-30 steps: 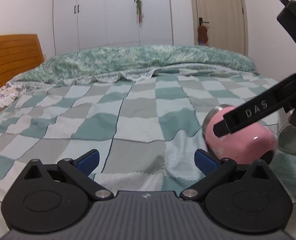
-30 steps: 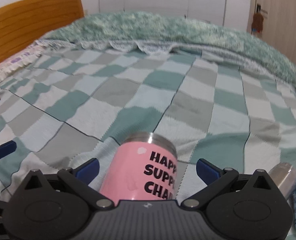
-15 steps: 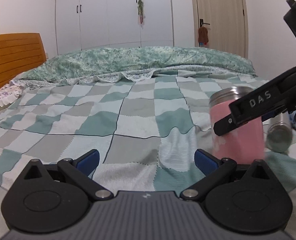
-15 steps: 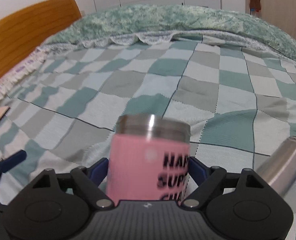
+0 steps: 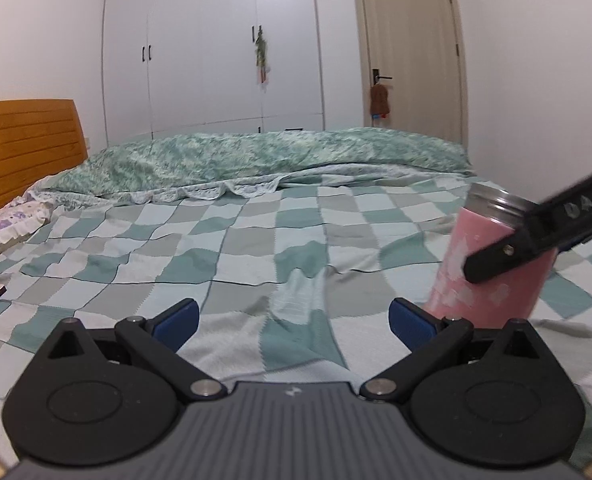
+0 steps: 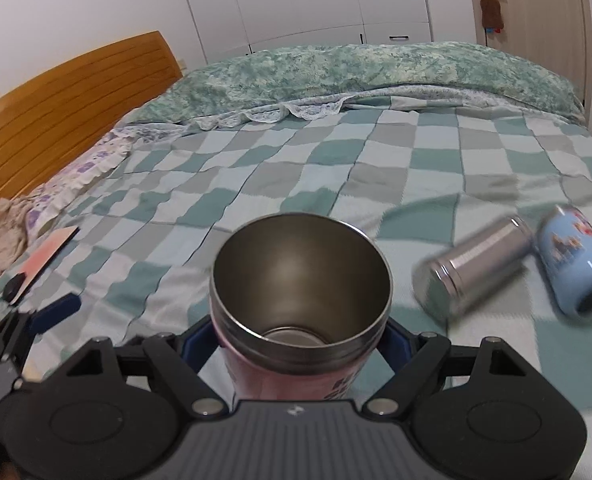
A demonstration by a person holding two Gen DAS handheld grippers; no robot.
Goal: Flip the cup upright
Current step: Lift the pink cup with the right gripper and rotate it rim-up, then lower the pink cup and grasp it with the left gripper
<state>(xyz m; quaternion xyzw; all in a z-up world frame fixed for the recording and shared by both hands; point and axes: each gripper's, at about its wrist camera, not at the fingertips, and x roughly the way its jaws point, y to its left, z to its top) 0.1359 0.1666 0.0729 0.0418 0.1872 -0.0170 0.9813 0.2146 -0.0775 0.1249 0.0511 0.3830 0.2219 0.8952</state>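
A pink cup with a steel rim and black lettering (image 6: 300, 376) stands upright on the checked bedspread, its open mouth facing up. My right gripper (image 6: 296, 344) is shut on it, one blue pad on each side. In the left wrist view the cup (image 5: 492, 276) is at the right, with the right gripper's black finger (image 5: 536, 236) across its side. My left gripper (image 5: 292, 320) is open and empty, low over the bedspread to the left of the cup.
A steel cup (image 6: 472, 268) and a light blue printed cup (image 6: 576, 264) lie on their sides to the right of the pink cup. A pink flat book (image 6: 44, 256) lies at the left. A folded green duvet (image 6: 356, 76) and wooden headboard (image 6: 64, 108) are farther back.
The right gripper closed on the pink cup and turned it from lying on its side to upright, then tilted to look down into its mouth. The left gripper stayed open and low.
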